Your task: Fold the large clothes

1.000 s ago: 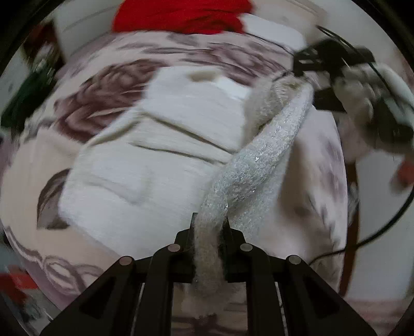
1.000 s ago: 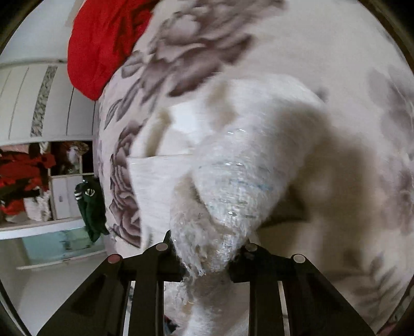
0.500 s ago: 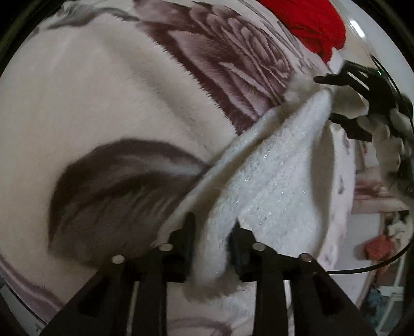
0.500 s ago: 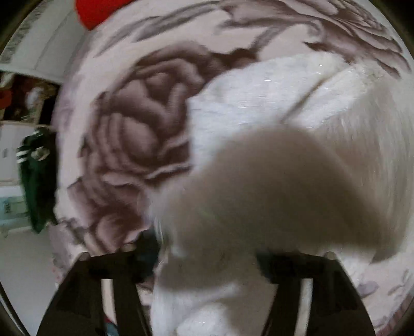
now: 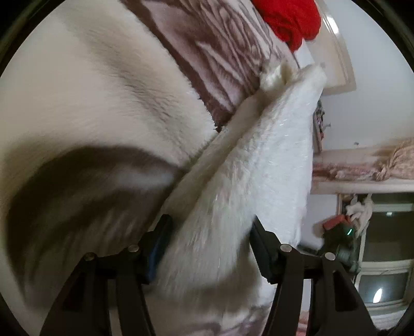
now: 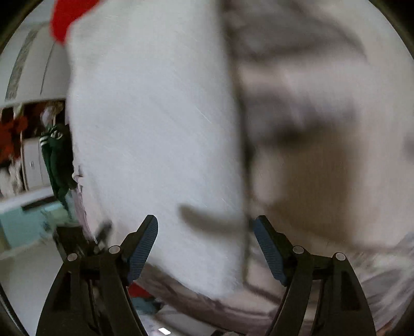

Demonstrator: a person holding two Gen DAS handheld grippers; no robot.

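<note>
Release looks the step in hand: left gripper (image 5: 207, 243) and right gripper (image 6: 205, 248) both spread, white fleece garment (image 5: 248, 165) lying folded on the rose-print blanket (image 5: 90, 90); next, regrasp an edge.

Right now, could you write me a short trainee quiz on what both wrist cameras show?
1. True or false: the left tool is wide open around the white fluffy garment.
2. The right tool is: A) shut on cloth B) open C) out of view.
3. What colour is the cloth lying at the far end of the floral blanket?

Key: 1 true; 2 B; 3 red.
</note>
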